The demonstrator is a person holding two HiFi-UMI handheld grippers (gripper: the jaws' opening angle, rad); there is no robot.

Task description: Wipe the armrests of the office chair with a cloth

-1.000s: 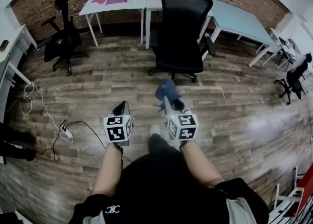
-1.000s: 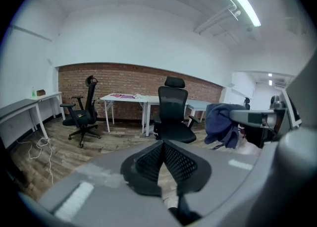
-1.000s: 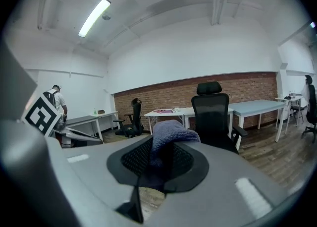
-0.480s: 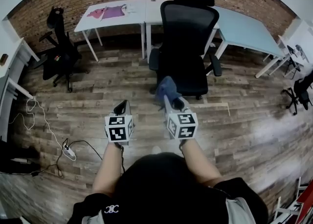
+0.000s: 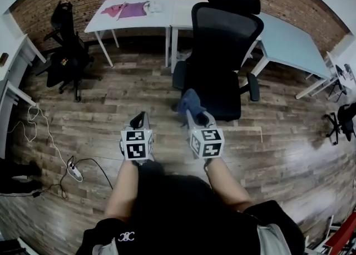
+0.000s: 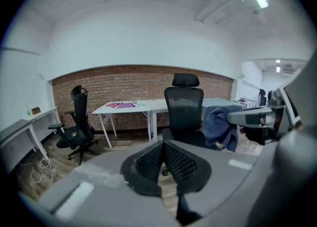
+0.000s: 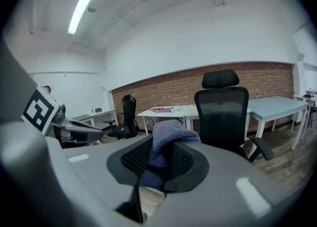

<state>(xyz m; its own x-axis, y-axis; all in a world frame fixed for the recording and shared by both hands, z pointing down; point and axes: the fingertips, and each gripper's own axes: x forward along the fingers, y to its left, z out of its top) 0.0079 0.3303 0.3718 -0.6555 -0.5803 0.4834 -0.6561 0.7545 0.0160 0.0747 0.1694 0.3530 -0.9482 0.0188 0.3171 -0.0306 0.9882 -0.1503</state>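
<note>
While the chair (image 5: 225, 48) stands just ahead, not yet reached, right tool (image 7: 166, 161) pinches the blue cloth (image 7: 168, 133); left tool (image 6: 163, 160) pressed together, empty. Judgement: approach the left armrest (image 5: 178, 75), lay cloth flat, wipe lengthwise; left tool could steady the chair. No legible writing; only square markers on tools.

I get bright, even light from the ceiling tubes (image 7: 79, 10), with a pale sheen on the wood floor (image 5: 303, 153) and only soft shadows. All three views bend hard at the edges and darken in the corners. Up close the left hand-held gripper (image 6: 162, 164) looks soft, probably out of focus.
</note>
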